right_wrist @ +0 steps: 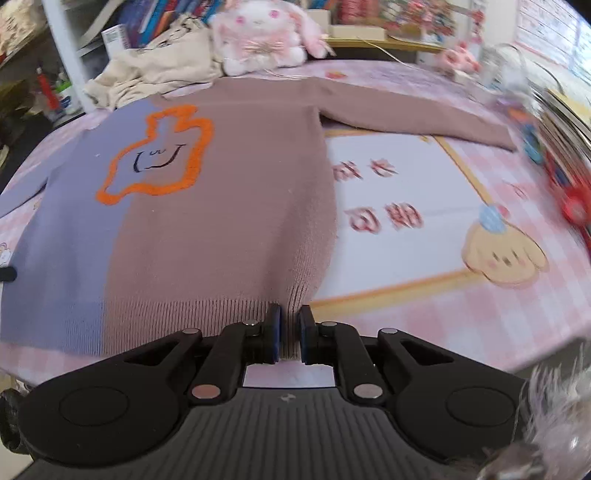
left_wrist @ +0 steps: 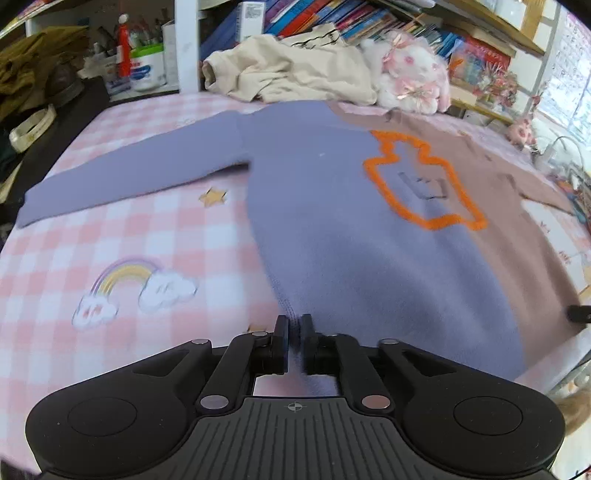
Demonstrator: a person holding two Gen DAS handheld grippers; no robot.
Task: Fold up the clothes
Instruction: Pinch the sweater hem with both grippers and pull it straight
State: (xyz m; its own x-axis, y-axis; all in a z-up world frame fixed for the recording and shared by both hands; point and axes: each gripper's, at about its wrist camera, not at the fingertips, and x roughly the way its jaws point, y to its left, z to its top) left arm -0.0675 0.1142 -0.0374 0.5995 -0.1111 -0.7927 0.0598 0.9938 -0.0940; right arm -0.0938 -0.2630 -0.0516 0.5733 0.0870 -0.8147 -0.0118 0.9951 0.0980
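A two-tone sweater, purple on one half (left_wrist: pixel 325 206) and brown on the other (right_wrist: pixel 229 192), lies flat on the pink checked bedspread (left_wrist: pixel 122 236), both sleeves spread out. An orange outlined figure (right_wrist: pixel 159 155) sits on its chest. My left gripper (left_wrist: pixel 294 328) is shut on the purple hem corner, with knit pinched between its fingers. My right gripper (right_wrist: pixel 289 321) is shut on the brown ribbed hem corner (right_wrist: pixel 295 295). The tip of the right gripper (left_wrist: pixel 578 314) shows at the right edge of the left wrist view.
A crumpled cream garment (left_wrist: pixel 291 70) and a white-pink plush rabbit (right_wrist: pixel 262 33) lie at the far side of the bed. Bookshelves (left_wrist: pixel 332 18) stand behind. Toys and clutter (right_wrist: pixel 561 166) crowd the right edge; bottles and a tub (left_wrist: pixel 144 62) stand at the far left.
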